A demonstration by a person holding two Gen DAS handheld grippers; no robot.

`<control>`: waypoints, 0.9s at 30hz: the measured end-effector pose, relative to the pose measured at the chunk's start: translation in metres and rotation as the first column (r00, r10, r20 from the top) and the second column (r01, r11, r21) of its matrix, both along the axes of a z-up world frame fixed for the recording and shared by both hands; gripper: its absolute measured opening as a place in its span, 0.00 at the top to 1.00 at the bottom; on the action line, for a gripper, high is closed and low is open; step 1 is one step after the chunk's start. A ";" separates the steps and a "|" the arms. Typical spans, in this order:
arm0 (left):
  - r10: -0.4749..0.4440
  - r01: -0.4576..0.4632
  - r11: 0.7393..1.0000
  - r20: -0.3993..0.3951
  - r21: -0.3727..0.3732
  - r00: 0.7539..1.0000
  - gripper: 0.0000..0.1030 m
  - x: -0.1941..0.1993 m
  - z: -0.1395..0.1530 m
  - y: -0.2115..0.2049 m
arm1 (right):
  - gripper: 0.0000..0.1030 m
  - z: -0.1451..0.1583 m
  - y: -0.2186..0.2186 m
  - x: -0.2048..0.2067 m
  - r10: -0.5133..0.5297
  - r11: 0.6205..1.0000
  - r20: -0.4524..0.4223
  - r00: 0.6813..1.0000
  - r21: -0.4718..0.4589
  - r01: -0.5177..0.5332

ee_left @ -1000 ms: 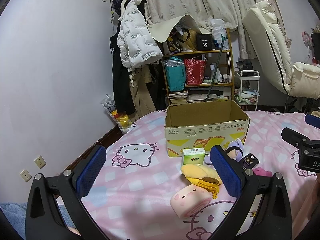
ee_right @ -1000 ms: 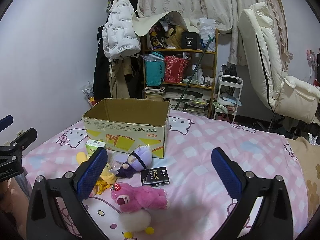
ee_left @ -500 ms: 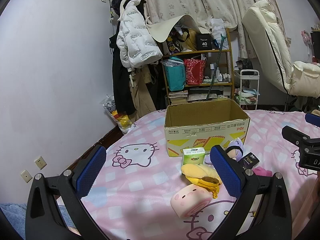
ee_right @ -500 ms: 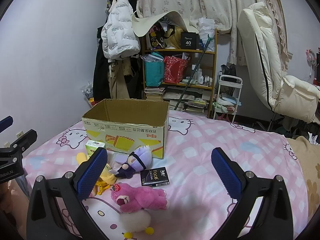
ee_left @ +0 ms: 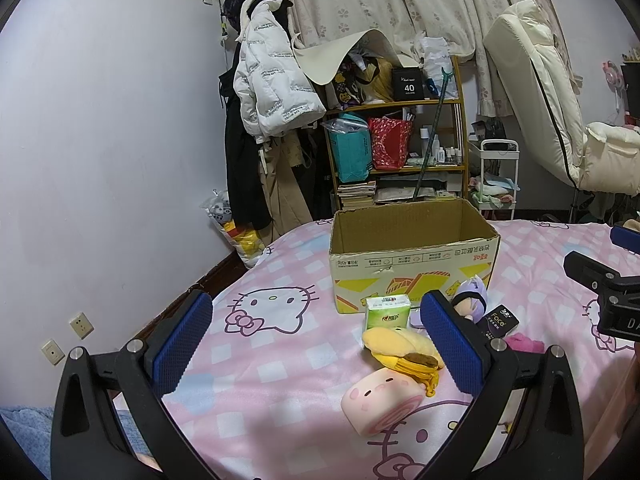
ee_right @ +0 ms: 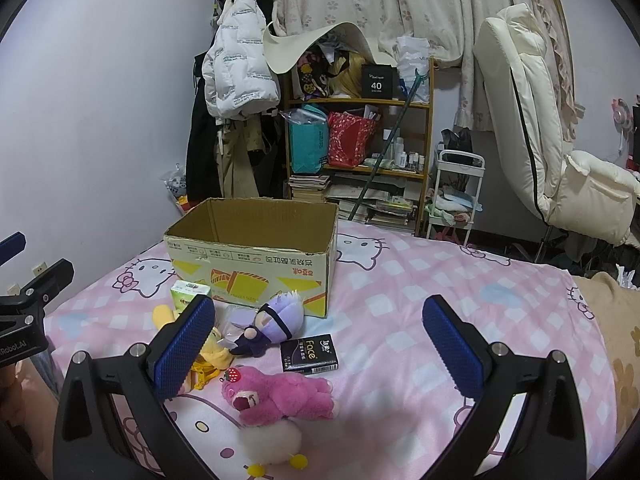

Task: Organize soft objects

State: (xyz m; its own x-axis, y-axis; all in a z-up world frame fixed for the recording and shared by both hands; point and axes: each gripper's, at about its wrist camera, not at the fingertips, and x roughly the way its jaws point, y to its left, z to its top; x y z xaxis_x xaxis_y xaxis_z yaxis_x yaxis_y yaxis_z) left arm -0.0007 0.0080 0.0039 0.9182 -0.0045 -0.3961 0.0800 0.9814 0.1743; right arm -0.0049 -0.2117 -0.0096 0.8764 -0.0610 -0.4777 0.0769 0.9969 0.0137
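I have both grippers hovering above the bed [ee_left: 280, 364], each with its jaws wide apart and nothing between them. My left gripper [ee_left: 316, 344] looks over a pink roll plush [ee_left: 382, 402] closest to it, with a yellow plush [ee_left: 400, 350] just behind and a green tissue pack [ee_left: 387, 312] behind that, right in front of the box [ee_left: 412, 256]. The box is open at the top and stands upright on the bedspread.

From my right gripper [ee_right: 318, 350] I see a pink bear [ee_right: 280, 396] lying below the jaws, touching a white plush [ee_right: 270, 446] at the near edge. A black pack [ee_right: 309, 354] lies flat just beyond the bear. A purple doll [ee_right: 272, 326] lies beside it, close against the box's front corner. All the soft toys are on the bed outside the box.
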 end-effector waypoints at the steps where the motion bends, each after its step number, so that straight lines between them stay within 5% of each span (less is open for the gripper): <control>1: 0.000 0.000 1.000 -0.001 0.001 1.000 0.01 0.000 0.000 0.000 | 0.00 0.000 0.000 0.000 0.002 1.000 0.000 1.000 0.001 -0.002; 27: -0.004 0.004 1.000 -0.019 0.003 1.000 0.01 0.004 -0.006 -0.004 | 0.00 0.000 0.000 -0.001 0.002 1.000 0.000 1.000 0.000 -0.002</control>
State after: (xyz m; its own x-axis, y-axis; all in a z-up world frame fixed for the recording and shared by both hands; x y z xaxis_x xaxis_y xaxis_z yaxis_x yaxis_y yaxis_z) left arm 0.0037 0.0035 -0.0021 0.9105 -0.0072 -0.4135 0.0875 0.9806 0.1756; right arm -0.0056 -0.2118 -0.0093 0.8765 -0.0590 -0.4778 0.0744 0.9971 0.0133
